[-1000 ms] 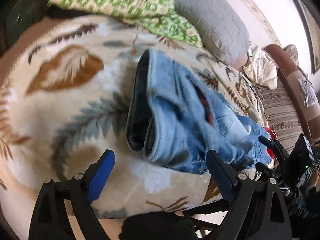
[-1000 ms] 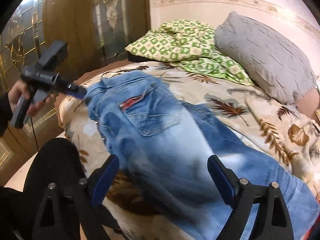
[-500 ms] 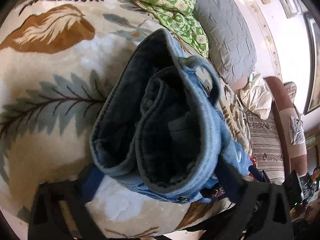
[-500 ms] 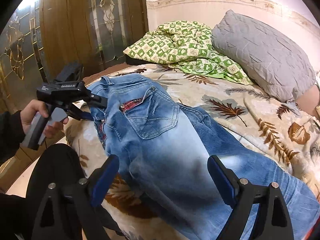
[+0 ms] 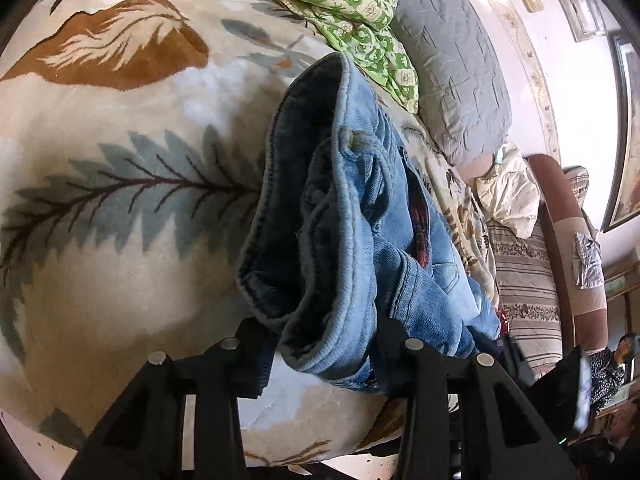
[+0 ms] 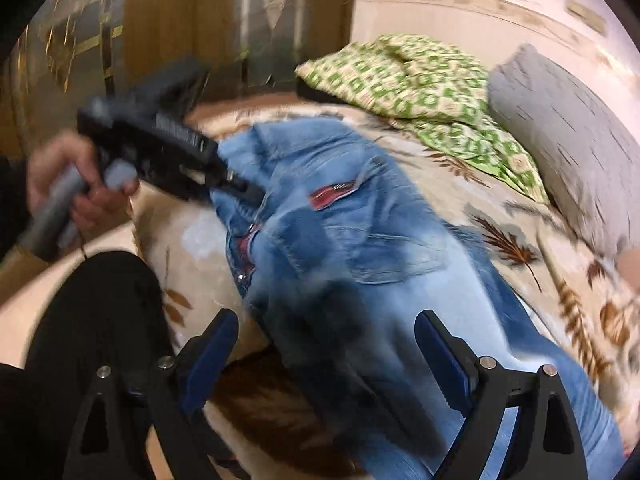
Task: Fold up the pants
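Blue jeans (image 6: 360,248) lie along a bed with a leaf-print blanket (image 5: 120,208), waist toward the near-left corner. My left gripper (image 5: 324,344) is shut on the bunched waistband (image 5: 340,264), which fills the gap between its fingers. In the right wrist view the left gripper (image 6: 244,192) shows gripping the waistband edge, held by a hand. My right gripper (image 6: 326,352) is open and empty, hovering over the jeans' seat and upper leg, with blue pads (image 6: 212,356) on each side.
A green checked quilt (image 6: 420,92) and a grey pillow (image 6: 568,132) lie at the bed's head. A wooden wardrobe (image 6: 200,20) stands to the left. A striped sofa (image 5: 528,280) stands beyond the bed. The person's dark-clad leg (image 6: 100,320) is by the bed's near edge.
My left gripper moved onto the waistband and closed on it, bunching the denim. My right gripper swung slightly; its view is now blurred.
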The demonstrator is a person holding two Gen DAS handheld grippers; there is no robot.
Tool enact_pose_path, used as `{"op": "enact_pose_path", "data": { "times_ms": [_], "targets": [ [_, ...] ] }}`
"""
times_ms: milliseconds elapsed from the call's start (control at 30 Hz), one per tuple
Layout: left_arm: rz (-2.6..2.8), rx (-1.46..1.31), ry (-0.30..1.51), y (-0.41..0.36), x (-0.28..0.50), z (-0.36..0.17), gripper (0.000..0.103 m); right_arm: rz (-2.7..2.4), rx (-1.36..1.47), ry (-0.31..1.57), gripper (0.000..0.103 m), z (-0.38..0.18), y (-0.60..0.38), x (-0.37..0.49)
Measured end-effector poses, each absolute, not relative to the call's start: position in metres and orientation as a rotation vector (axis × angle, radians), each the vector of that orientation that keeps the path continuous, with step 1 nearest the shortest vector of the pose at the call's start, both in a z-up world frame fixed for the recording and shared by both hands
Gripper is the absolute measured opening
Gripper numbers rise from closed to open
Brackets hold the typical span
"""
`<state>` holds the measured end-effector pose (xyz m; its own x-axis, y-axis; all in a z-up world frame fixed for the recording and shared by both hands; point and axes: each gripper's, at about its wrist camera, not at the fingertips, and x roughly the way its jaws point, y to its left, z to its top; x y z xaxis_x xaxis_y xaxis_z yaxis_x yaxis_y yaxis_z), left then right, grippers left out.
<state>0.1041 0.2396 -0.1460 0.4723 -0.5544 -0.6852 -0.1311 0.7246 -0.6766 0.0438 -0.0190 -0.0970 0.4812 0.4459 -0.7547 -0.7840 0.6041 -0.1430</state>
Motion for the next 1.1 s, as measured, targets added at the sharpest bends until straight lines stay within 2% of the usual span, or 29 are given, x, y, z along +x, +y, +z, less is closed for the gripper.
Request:
{"op": "enact_pose_path", "data": {
  "times_ms": [100, 133, 167, 233, 300, 400, 500, 567, 667, 700, 733, 767, 800, 833, 867, 933, 1100],
  "targets": [
    [-0.29, -0.722, 1.064, 0.239, 0.102, -0.142, 0.042, 0.745, -0.624, 0.732, 0.091, -0.115, -0.003, 0.044],
    [-0.289, -0.709, 1.061, 0.237, 0.101, -0.14, 0.041, 0.714, -0.652, 0.725, 0.088, -0.122, 0.0, 0.046],
    [-0.29, -0.691, 1.055, 0.236, 0.101, -0.138, 0.038, 0.7, -0.648, 0.732, 0.08, -0.127, 0.0, 0.05],
    [-0.29, -0.648, 1.028, 0.234, 0.1, -0.129, 0.033, 0.731, -0.549, 0.772, 0.05, -0.128, -0.007, 0.057],
    [-0.292, -0.62, 0.977, 0.234, 0.099, -0.115, 0.03, 0.727, -0.534, 0.745, 0.037, -0.123, -0.007, 0.053],
    [-0.292, -0.599, 0.891, 0.241, 0.099, -0.09, 0.028, 0.728, -0.527, 0.698, 0.03, -0.112, -0.002, 0.05],
    [-0.272, -0.563, 0.808, 0.253, 0.101, -0.065, 0.027, 0.716, -0.474, 0.649, 0.028, -0.095, 0.008, 0.058],
    [-0.248, -0.569, 0.783, 0.269, 0.102, -0.059, 0.027, 0.729, -0.449, 0.632, 0.028, -0.088, 0.021, 0.06],
    [-0.196, -0.541, 0.847, 0.279, 0.105, -0.078, 0.027, 0.739, -0.471, 0.653, 0.028, -0.096, 0.045, 0.063],
    [-0.169, -0.519, 0.906, 0.28, 0.108, -0.094, 0.027, 0.732, -0.486, 0.678, 0.031, -0.103, 0.051, 0.063],
    [-0.154, -0.513, 0.954, 0.281, 0.109, -0.107, 0.03, 0.723, -0.502, 0.719, 0.04, -0.113, 0.057, 0.064],
    [-0.137, -0.5, 1.03, 0.282, 0.111, -0.126, 0.043, 0.719, -0.519, 0.759, 0.049, -0.123, 0.06, 0.063],
    [-0.13, -0.502, 1.053, 0.282, 0.111, -0.133, 0.05, 0.71, -0.539, 0.773, 0.07, -0.128, 0.06, 0.061],
    [-0.138, -0.52, 1.033, 0.285, 0.108, -0.134, 0.052, 0.675, -0.561, 0.75, 0.082, -0.13, 0.058, 0.058],
    [-0.129, -0.533, 1.01, 0.287, 0.104, -0.13, 0.069, 0.659, -0.563, 0.736, 0.086, -0.129, 0.054, 0.056],
    [-0.019, -0.509, 0.958, 0.294, 0.093, -0.111, 0.097, 0.697, -0.514, 0.765, 0.087, -0.12, 0.04, 0.055],
    [-0.027, -0.296, 0.85, 0.267, 0.08, -0.051, 0.1, 0.654, -0.373, 0.734, 0.088, -0.089, -0.018, 0.042]
  ]
}}
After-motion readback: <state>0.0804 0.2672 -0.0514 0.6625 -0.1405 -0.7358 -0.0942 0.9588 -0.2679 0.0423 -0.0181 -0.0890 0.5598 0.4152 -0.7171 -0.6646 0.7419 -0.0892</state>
